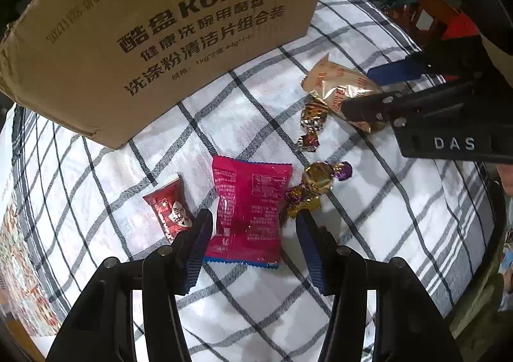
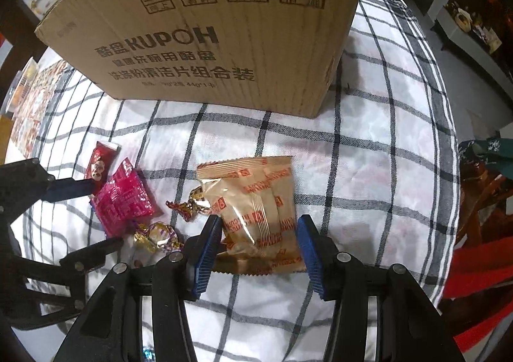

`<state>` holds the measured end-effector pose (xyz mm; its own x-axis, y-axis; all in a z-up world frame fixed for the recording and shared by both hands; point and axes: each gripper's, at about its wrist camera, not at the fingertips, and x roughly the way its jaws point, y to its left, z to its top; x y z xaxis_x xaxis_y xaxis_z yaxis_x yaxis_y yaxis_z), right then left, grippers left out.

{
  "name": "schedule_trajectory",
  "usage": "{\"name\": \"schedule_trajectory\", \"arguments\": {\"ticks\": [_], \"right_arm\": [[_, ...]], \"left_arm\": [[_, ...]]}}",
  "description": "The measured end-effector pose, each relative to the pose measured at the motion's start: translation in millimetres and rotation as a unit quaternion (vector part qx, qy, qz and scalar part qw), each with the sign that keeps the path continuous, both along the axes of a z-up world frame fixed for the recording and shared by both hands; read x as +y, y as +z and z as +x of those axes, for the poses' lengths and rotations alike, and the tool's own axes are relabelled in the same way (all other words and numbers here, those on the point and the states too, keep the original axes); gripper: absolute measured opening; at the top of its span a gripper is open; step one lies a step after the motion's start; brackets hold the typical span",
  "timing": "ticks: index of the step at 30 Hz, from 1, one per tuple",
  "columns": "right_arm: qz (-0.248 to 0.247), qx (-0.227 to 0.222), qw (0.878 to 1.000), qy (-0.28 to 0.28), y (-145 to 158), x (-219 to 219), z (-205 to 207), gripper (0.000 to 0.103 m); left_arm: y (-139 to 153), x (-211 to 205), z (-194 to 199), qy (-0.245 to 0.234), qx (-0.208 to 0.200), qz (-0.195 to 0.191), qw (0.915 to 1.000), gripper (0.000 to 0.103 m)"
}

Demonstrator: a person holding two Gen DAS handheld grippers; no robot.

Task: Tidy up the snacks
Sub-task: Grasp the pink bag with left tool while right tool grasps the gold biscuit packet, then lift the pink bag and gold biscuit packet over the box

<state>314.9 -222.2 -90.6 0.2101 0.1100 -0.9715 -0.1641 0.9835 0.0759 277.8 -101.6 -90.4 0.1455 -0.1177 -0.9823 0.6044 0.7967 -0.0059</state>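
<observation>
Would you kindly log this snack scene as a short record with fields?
surface: checked cloth
container: cardboard box, standing at the back
left tool: open, straddling the pink packet
right tool: open, straddling the tan packet
loose: small red packet, gold-purple candy, gold-red candy

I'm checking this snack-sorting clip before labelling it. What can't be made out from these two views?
- Inside of the cardboard box: both views show only its outer walls; the top is cut off.
- Near edge of the tan packet: right wrist view, hidden behind the right gripper.
- Small print on the pink packet between the fingers of the left gripper: too small to read.
- Small red packet: label blurred.
</observation>
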Motion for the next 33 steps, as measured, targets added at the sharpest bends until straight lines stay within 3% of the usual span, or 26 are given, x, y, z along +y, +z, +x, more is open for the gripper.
{"name": "schedule_trajectory", "arguments": {"ticks": [7,13,18,33], "right_arm": [[-0.003,-0.005,1.000,-0.004,-2,2,2,0.050],[0.002,-0.007,1.000,-0.013,-3,3,4,0.050],[0.003,-0.014,1.000,-0.018,-1,3,3,0.043],[0.006,-0.062,0.998,-0.008,30,14,-21,0.040]], "left_arm": [[-11,0,6,0.019,0.005,-0.008,0.9998,0.052],[-18,-3,7,0.032,0.002,-0.014,0.9994,0.040],[-16,0,4,0.037,-0.001,-0.024,0.9990,0.038],[34,21,-8,0.072,-0.046,-0.079,0.9933,0.036]]}}
